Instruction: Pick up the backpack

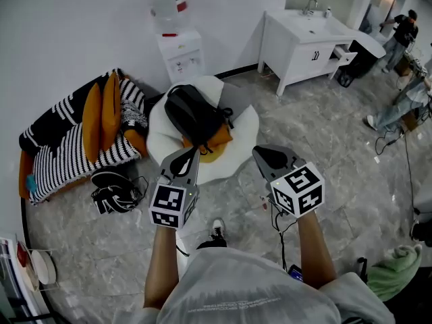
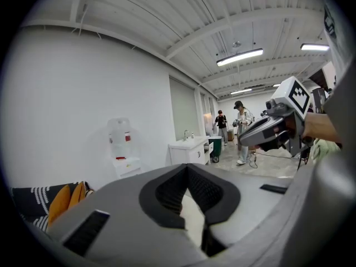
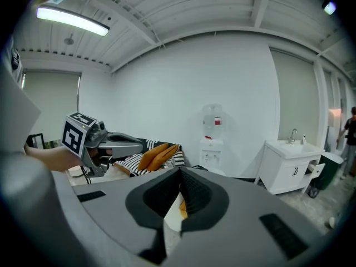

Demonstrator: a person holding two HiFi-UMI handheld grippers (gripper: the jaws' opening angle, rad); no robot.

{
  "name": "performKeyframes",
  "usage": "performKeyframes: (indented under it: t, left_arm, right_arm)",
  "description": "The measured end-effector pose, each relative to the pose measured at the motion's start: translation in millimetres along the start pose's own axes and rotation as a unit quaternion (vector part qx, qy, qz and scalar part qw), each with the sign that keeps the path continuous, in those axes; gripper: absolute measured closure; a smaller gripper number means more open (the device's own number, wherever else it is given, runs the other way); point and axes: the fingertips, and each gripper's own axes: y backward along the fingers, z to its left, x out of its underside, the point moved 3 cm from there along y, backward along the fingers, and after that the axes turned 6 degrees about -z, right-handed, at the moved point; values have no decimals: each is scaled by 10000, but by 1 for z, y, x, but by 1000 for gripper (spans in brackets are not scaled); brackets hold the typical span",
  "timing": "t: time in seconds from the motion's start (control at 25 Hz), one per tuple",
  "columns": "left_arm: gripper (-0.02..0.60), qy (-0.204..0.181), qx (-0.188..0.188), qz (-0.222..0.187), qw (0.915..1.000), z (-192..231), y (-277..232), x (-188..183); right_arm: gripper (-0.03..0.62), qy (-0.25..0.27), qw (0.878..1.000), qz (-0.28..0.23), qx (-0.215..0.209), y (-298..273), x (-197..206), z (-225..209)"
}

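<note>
A black backpack [image 1: 194,117] lies on a white round seat [image 1: 246,130], with an orange cushion [image 1: 216,142] under it. My left gripper [image 1: 187,155] hangs shut just in front of the backpack's near end, nothing between its jaws. Beside it, my right gripper [image 1: 266,155] is shut and empty too, above the seat's front right edge. In the left gripper view its own jaws meet at the tips [image 2: 188,174], and the right gripper [image 2: 278,128] shows at the right. In the right gripper view the closed tips [image 3: 179,178] hide most of the seat.
A striped sofa [image 1: 61,150] with orange cushions stands at the left. A black bundle [image 1: 113,193] lies on the floor before it. A water dispenser [image 1: 179,49] and a white sink cabinet [image 1: 304,42] stand along the back wall. People [image 1: 401,36] work at the far right.
</note>
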Motion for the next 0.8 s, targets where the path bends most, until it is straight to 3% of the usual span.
performKeyframes:
  t: [0.8]
  left_arm:
    - [581,122,181,145,9997,79,-47,27]
  right_arm:
    - [592,5,10000,-67,-23,-83,-17,-10]
